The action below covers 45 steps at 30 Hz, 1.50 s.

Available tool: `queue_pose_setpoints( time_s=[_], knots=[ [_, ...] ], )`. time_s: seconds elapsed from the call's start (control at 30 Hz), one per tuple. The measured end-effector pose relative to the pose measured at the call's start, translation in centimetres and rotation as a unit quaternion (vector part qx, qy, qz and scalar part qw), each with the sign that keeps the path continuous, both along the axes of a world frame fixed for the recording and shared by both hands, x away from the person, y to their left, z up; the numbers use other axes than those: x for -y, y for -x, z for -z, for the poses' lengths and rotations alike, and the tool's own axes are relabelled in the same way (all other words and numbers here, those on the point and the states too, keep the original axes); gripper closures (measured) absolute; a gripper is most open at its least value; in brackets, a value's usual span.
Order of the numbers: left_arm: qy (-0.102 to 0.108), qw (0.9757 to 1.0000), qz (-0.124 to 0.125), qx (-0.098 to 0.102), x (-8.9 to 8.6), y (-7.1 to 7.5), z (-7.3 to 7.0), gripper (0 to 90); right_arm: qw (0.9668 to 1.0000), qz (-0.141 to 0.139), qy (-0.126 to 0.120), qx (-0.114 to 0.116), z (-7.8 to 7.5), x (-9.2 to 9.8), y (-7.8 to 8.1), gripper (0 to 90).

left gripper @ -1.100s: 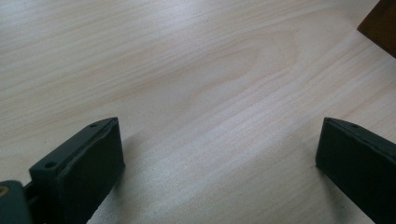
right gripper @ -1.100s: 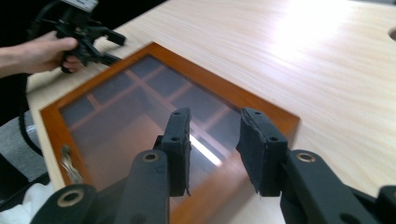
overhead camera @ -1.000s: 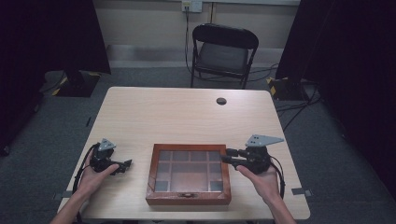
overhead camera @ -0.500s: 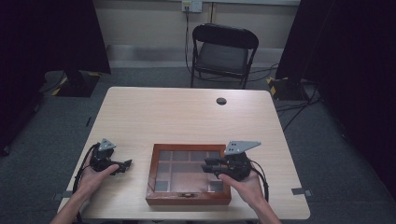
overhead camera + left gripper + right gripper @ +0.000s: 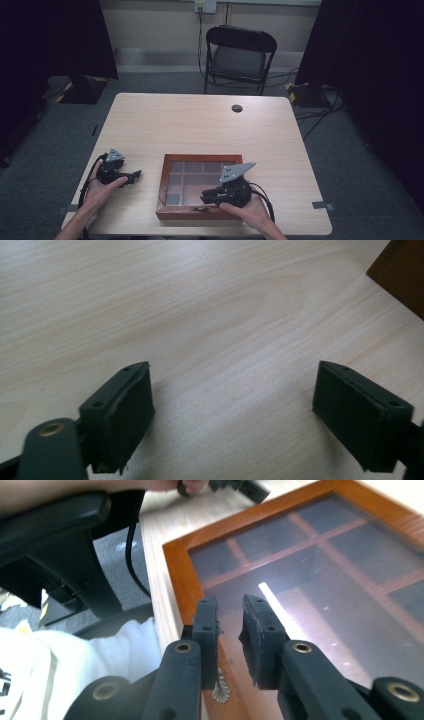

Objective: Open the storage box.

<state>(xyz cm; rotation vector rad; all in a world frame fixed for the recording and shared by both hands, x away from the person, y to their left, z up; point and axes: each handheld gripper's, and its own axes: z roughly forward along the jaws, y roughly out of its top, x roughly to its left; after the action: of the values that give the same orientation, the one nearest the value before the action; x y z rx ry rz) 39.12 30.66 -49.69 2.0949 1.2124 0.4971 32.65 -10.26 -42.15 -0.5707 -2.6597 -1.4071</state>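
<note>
A brown wooden box (image 5: 162,185) with a glass lid over several compartments lies near the table's front edge. My right gripper (image 5: 204,198) hovers over the box's front part, pointing left. In the right gripper view its jaws (image 5: 230,625) stand almost together with a narrow gap and nothing between them, above the glass and the box's rim (image 5: 180,575); a small metal latch (image 5: 219,692) shows just below them. My left gripper (image 5: 137,175) rests open on the bare table left of the box, nothing between its pads (image 5: 232,410). A box corner (image 5: 400,275) shows at the upper right there.
A black folding chair (image 5: 240,55) stands beyond the table's far edge. A small dark round disc (image 5: 237,108) sits in the table (image 5: 200,125) near its far side. A white sleeve (image 5: 75,670) lies close under the right gripper. Cables trail off the front edge.
My right gripper moved left from beside the box's right edge to over its front part. The left gripper has stayed where it was.
</note>
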Motion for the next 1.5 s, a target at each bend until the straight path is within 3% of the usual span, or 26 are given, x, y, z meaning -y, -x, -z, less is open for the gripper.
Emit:
queue_pose_setpoints(
  time_s=[0.23, 0.37, 0.7, 0.87, 1.2, 1.4, 1.5],
  knots=[
    [0.005, 1.0000, 0.006, 0.005, 0.2, 0.2, -0.4, 16.1, 0.9997, -0.023, 0.011, -0.003, 0.9, -0.5, 0.3, 78.2],
    [0.023, 0.9997, 0.008, 0.007, 0.4, 0.4, -0.9, 16.4, 0.9995, -0.028, 0.011, -0.009, 1.2, -0.7, 0.4, 78.8],
    [0.034, 0.9989, 0.029, 0.016, 1.3, 1.0, -1.8, 16.4, 0.9985, -0.046, 0.031, -0.001, 1.9, -1.4, 0.8, 81.4],
    [0.044, 0.9979, 0.036, 0.029, 2.1, 1.4, -2.3, 16.7, 0.9986, -0.049, 0.021, -0.001, 2.1, -1.2, 0.7, 81.6],
    [0.052, 0.9940, 0.088, 0.039, 4.8, 2.6, -3.4, 16.9, 0.9978, -0.057, 0.032, -0.001, 1.9, -1.3, 0.6, 82.5],
    [0.060, 0.9936, 0.088, 0.038, 4.5, 2.9, -3.6, 16.5, 0.9976, -0.061, 0.033, -0.002, 1.4, -1.3, 0.4, 82.5],
    [0.064, 0.9935, 0.087, 0.038, 4.4, 3.0, -3.7, 16.5, 0.9979, -0.062, 0.020, -0.001, 0.7, -1.1, 0.2, 82.6]
  ],
)
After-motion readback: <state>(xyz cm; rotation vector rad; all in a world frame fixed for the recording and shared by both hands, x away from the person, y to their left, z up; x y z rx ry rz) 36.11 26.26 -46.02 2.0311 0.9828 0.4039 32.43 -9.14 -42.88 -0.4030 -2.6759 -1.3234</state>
